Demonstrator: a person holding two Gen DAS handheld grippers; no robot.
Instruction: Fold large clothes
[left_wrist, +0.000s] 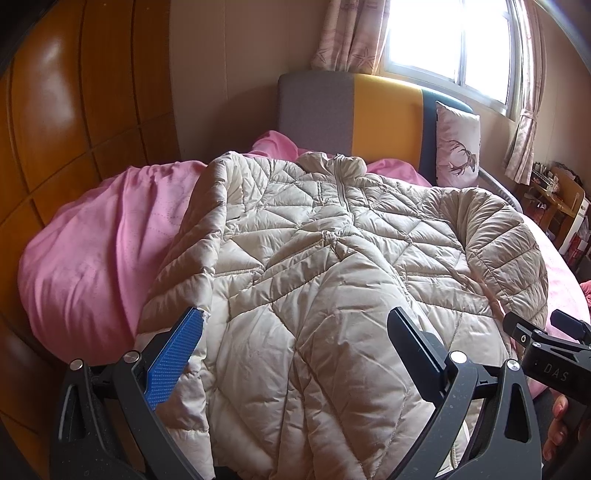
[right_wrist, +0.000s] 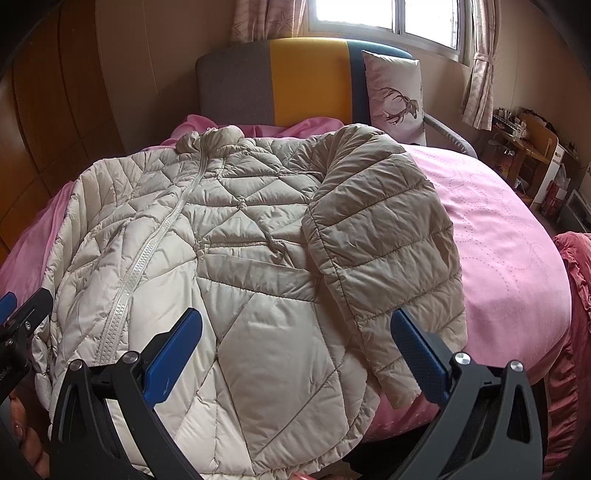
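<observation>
A cream quilted puffer jacket lies front up on the pink bed cover, zipper closed, collar toward the headboard. Both sleeves are folded in over the body; the darker right sleeve rests along the right side. My left gripper is open above the hem near the left side, nothing between its fingers. My right gripper is open above the hem near the right sleeve's cuff, also holding nothing. Each gripper shows at the edge of the other's view.
A grey, yellow and blue headboard stands at the far end with a deer-print pillow. A wooden wardrobe is on the left, a cluttered desk on the right, and a window behind.
</observation>
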